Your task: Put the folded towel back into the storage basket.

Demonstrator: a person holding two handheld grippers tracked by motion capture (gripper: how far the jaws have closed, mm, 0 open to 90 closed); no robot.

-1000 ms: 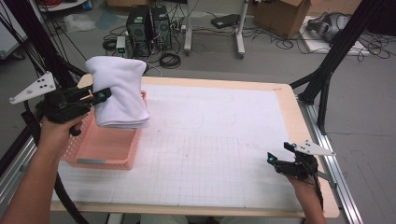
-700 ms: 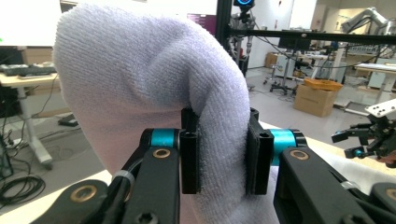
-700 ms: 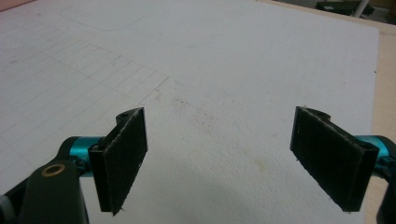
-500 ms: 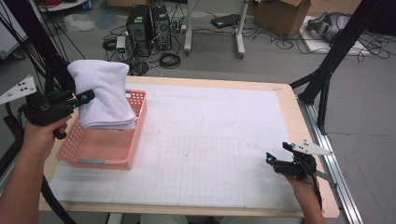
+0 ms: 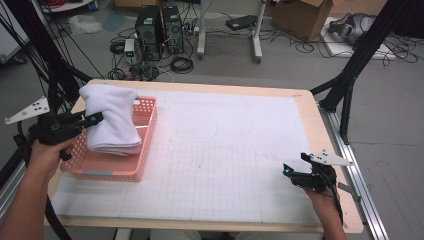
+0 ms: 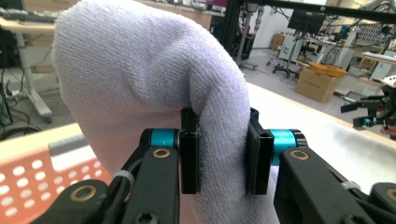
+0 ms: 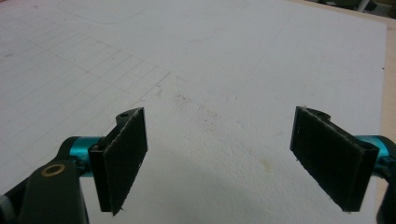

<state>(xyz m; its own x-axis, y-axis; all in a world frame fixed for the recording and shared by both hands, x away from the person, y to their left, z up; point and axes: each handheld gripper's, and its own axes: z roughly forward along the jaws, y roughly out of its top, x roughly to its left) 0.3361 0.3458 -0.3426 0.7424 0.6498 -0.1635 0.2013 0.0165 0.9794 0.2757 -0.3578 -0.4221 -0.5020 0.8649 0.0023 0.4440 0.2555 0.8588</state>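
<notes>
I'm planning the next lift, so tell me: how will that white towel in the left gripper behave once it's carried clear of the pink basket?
Probably floppy: the white towel bulges and droops around the left gripper. Likely light, since one pinch holds the folded stack over the pink basket. Its terry surface looks grippy, so slipping seems unlikely, though the layers may unfold.

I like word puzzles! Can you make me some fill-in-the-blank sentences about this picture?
1. The left gripper is shut on a white ____.
2. The basket under it is ____ in colour.
3. The right gripper holds nothing, and its jaws are ____.
4. The basket sits on the table's ____ side.

Missing words: towel; pink; open; left
</notes>
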